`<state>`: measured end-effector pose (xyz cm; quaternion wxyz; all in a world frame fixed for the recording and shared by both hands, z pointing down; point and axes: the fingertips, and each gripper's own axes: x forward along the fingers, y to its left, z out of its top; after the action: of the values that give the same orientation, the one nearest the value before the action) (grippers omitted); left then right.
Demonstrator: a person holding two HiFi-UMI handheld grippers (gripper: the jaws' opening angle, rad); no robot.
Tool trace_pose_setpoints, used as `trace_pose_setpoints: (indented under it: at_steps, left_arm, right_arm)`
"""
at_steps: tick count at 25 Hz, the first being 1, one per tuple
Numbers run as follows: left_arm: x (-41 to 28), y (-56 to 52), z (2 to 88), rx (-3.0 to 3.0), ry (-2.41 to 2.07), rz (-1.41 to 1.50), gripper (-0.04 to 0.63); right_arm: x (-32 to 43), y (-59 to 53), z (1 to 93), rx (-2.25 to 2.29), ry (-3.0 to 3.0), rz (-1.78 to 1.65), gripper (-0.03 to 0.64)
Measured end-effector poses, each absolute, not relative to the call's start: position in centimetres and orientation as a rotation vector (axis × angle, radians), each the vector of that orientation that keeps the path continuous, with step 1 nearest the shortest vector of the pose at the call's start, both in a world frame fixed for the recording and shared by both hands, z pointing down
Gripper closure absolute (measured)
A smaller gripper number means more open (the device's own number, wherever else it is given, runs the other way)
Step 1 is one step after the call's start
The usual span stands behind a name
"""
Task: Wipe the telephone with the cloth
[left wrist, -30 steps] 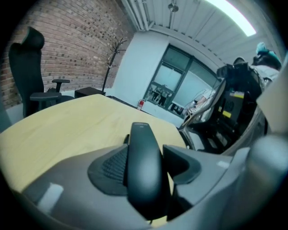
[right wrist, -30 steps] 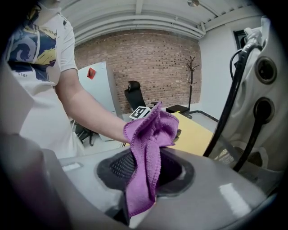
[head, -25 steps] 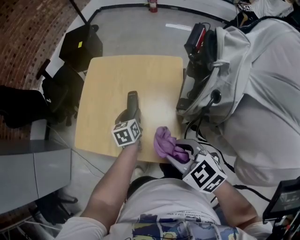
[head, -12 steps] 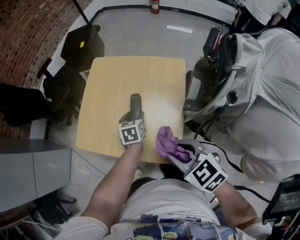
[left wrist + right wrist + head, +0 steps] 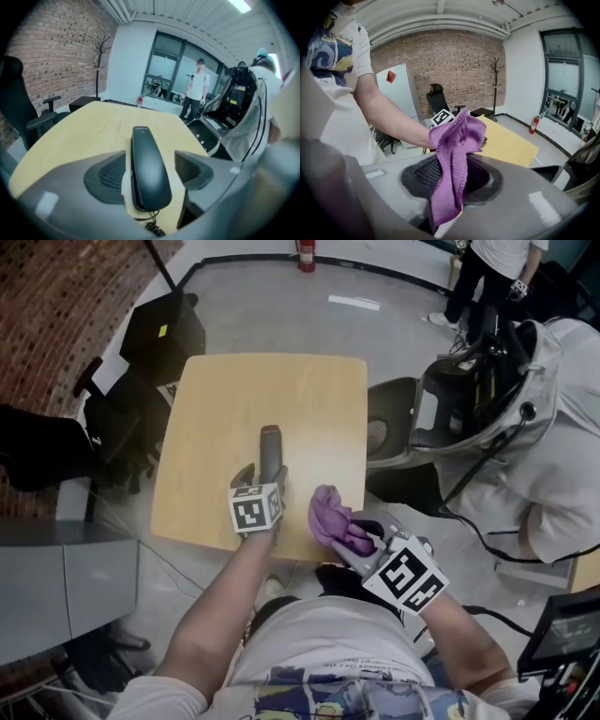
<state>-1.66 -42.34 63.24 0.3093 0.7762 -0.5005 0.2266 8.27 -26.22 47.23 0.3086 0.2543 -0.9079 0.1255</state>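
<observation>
The black telephone handset [image 5: 270, 448] lies lengthwise on the wooden table [image 5: 272, 390], near its front edge. My left gripper [image 5: 265, 476] straddles the handset's near end. In the left gripper view the handset [image 5: 147, 164] sits between the two pads with a gap on each side. These jaws have just been opening, and the left gripper [image 5: 150, 171] is open. My right gripper [image 5: 354, 542] hovers by the table's front right corner, shut on a purple cloth [image 5: 328, 517]. The cloth [image 5: 454, 140] bunches up above the pads and hangs down below them.
A black office chair [image 5: 159, 329] stands left of the table, a grey cabinet [image 5: 66, 577] at the near left. To the right are a dark chair [image 5: 403, 427] and a person in white clothing [image 5: 553, 456] with cabled gear. Another person [image 5: 197, 91] stands far off.
The left jaws have spread apart around the handset, which stays on the table. The person in white at the right has shifted right, uncovering the dark chair. The right gripper still holds the cloth.
</observation>
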Motion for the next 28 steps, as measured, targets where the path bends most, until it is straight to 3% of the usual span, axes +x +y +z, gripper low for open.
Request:
trace_pose_setpoints:
  at_steps: [14,21,26,28]
  left_arm:
    - [-8.9,-31.8,54.6,2.164,-1.157,0.355,0.301]
    - [-10.8,-22.5,47.7,2.335,-0.931,0.165,0.398]
    - [-9.8,-15.8,42.5,2.484,-0.752,0.160,0.592]
    - [-9.2,-13.8,41.8,2.529,-0.711,0.173,0.592]
  right_arm:
    - [2.9,-24.7,46.1,0.657,-2.377,0.195,0.500]
    - [0.6,-19.1,45.2,0.725,-2.350,0.211,0.500]
    - [0.8,-14.0,42.3,0.794,-2.338,0.273,0.500]
    - [0.8,-12.5,42.3,0.791,-2.346,0.265,0.500]
